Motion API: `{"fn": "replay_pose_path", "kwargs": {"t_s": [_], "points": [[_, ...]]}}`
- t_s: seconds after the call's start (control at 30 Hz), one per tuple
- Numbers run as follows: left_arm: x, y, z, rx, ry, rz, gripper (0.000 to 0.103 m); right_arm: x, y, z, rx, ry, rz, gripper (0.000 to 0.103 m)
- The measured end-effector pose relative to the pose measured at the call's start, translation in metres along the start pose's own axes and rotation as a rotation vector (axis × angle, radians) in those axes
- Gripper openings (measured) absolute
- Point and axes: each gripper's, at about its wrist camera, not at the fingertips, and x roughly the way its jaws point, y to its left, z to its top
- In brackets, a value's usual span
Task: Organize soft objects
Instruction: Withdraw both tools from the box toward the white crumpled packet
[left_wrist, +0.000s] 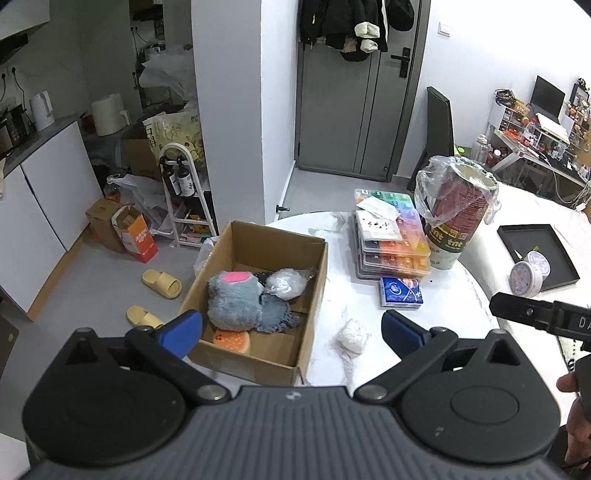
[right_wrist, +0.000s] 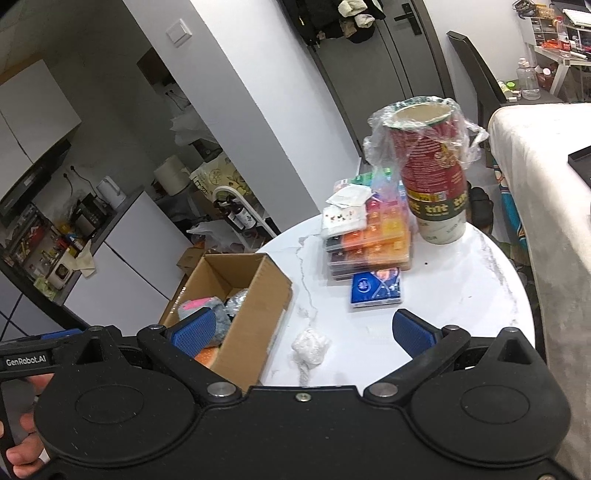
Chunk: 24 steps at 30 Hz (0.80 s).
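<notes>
Cardboard walls of an open box (left_wrist: 258, 236) were seen at the centre-left of the left wrist view, set on the edge of a white marbled table (left_wrist: 461, 295). Several soft things were already gathered inside it: a grey plush toy with a pink patch (left_wrist: 236, 299), a clear-wrapped white bundle (left_wrist: 286, 283) and an orange sponge-like piece (left_wrist: 231, 340) in the near corner. One soft item was left outside, a crumpled white wad (left_wrist: 352, 336), lying on the table just beside the box's right wall, near the lower centre of both views (right_wrist: 311, 347).

Most of the sorting was therefore judged done, with this one wad apparently remaining. Stacked coloured organiser cases (left_wrist: 391, 236), a blue tissue pack (left_wrist: 400, 291) and a bagged stack of paper cups (left_wrist: 458, 206) stood in the upper right part of the table; these were not judged part of the job, though the tissue pack could not be ruled out.

The left gripper (left_wrist: 291, 326) was held with its blue pads wide apart and nothing between them, above the box's near end. The right gripper (right_wrist: 306, 330) was likewise spread and empty, with the wad framed between its pads.
</notes>
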Motion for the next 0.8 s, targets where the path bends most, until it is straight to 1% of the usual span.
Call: {"fn": "replay_pose_path", "kwargs": {"t_s": [0.23, 0.37, 0.5, 0.73, 0.8], "points": [[0.009, -0.021, -0.003, 0.014, 0.006, -0.009, 0.103, -0.001, -0.018, -0.001, -0.003, 0.006, 0.004, 0.103], [0.02, -0.039, -0.005, 0.038, 0.023, 0.012, 0.102, 0.005, -0.032, -0.001, 0.01, 0.011, 0.009, 0.103], [0.033, -0.053, -0.007, 0.04, 0.036, 0.039, 0.102, 0.013, -0.045, 0.001, 0.016, 0.011, 0.023, 0.103], [0.058, -0.074, -0.01, 0.038, 0.065, 0.076, 0.102, 0.03, -0.063, 0.005, -0.03, 0.037, 0.037, 0.103], [0.067, -0.08, -0.012, 0.035, 0.08, 0.086, 0.1, 0.035, -0.069, 0.007, -0.038, 0.04, 0.041, 0.103]]}}
